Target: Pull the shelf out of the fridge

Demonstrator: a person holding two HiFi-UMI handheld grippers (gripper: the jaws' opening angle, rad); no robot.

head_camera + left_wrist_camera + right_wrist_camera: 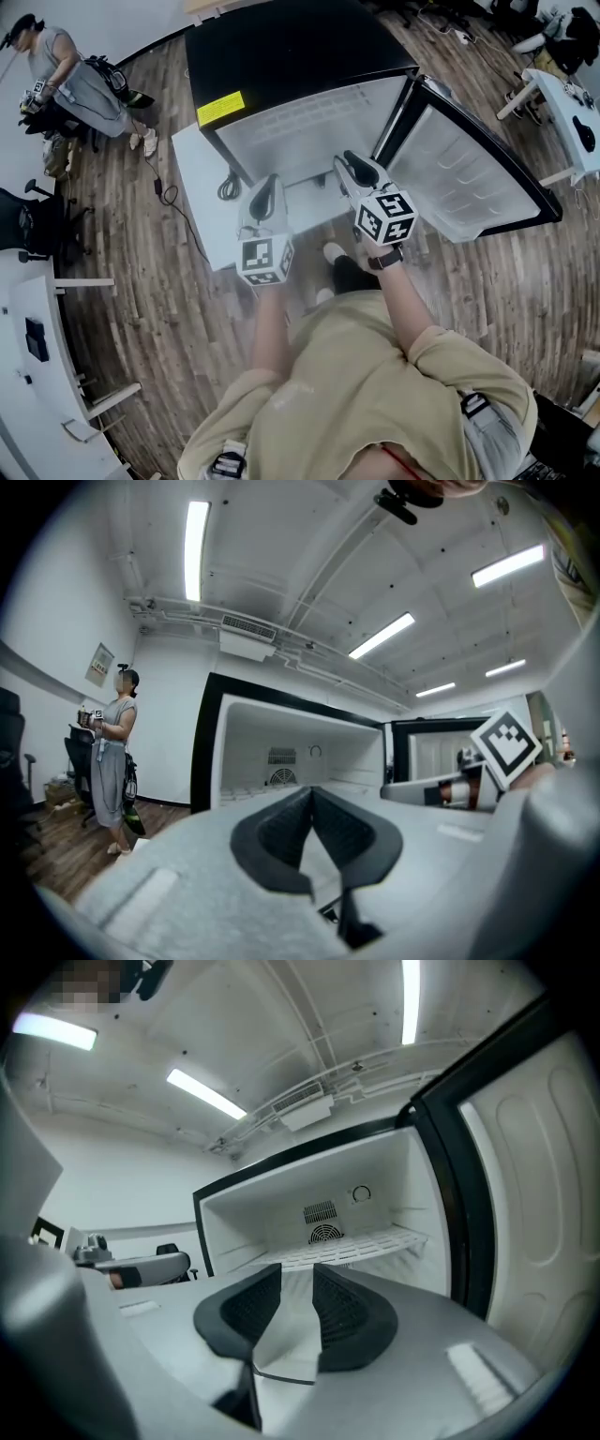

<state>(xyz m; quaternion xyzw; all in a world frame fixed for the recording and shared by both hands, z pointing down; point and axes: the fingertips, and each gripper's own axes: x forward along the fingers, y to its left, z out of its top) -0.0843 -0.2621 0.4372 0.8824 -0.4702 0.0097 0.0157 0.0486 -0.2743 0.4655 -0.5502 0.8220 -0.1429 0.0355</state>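
The black fridge point(281, 47) stands open, its door point(469, 178) swung out to the right. A pale flat shelf point(314, 202) hangs out in front of the cavity, between my two grippers. My left gripper point(270, 183) is at its left side; in the left gripper view its pads meet at the tips point(311, 794) on a thin pale strip of the shelf. My right gripper point(352, 161) is at the right side. Its pads point(342, 1307) stand apart, and the shelf's pale sheet point(286, 1354) shows in the gap without being pressed. A white wire shelf point(356, 1246) remains inside.
A white panel point(202, 197) and a coiled cable point(228, 186) lie on the wood floor left of the fridge. A person point(75, 75) stands at the back left near a black chair point(28, 225). A white desk point(572, 103) is at the far right. My foot point(333, 253) is under the shelf.
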